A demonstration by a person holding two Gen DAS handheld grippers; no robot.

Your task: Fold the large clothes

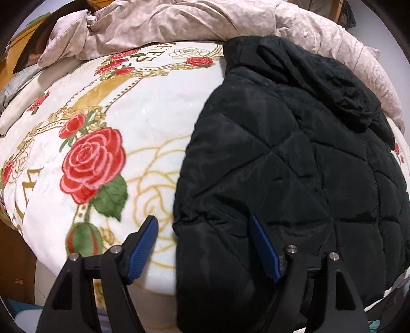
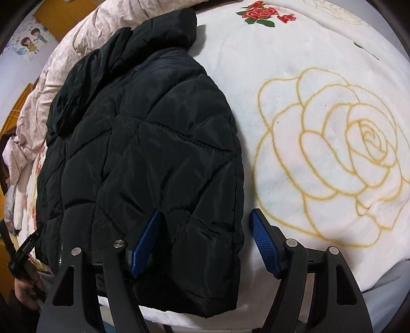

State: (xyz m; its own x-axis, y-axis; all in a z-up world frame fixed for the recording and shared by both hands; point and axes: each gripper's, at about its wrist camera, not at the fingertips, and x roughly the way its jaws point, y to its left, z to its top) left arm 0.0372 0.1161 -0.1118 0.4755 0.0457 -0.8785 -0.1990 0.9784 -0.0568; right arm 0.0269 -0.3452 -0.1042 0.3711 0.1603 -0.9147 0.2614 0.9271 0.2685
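Blue pads on the left gripper are standing wide apart, pinching nothing. One side edge of the black puffy jacket is lying between them, and the pads are not pressing on it. Part of the jacket's bottom edge is hiding behind the gripper's black arms.

Over in the right wrist view, the right gripper is also spread wide, and the jacket's other side edge is sitting loose between its pads. At the left edge a hand is holding a dark grip, cut off and hard to see.

Both views are showing the jacket lying flat on a white blanket with red roses. A crumpled pink quilt is bunching up behind the jacket's hood.
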